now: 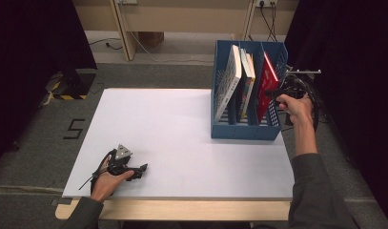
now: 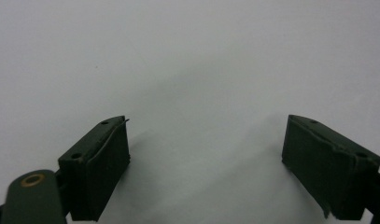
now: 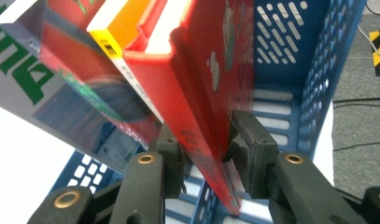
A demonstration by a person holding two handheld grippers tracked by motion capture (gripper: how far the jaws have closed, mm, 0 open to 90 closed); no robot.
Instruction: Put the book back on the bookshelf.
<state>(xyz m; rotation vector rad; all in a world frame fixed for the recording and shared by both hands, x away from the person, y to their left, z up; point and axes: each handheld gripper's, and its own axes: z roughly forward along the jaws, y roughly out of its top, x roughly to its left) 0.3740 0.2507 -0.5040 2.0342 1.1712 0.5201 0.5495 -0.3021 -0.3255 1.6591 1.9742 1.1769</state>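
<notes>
A blue file rack (image 1: 244, 131) with three slots stands at the right rear of the white table (image 1: 172, 129). A red book (image 1: 267, 82) leans in its rightmost slot. My right gripper (image 1: 278, 93) reaches in from the rack's right side. In the right gripper view my right gripper (image 3: 204, 154) is shut on the red book (image 3: 201, 93), one pad against each cover. My left gripper (image 1: 143, 169) rests on the table near the front left corner. In the left gripper view my left gripper (image 2: 206, 158) stands open over the bare white table (image 2: 187, 56).
A white-covered book (image 1: 228, 81) leans in the rack's left slot and a colourful one (image 1: 248, 82) in the middle slot. Behind the table are grey floor, a wooden frame (image 1: 125, 33) and cables. Dark curtains (image 1: 34, 57) stand on both sides.
</notes>
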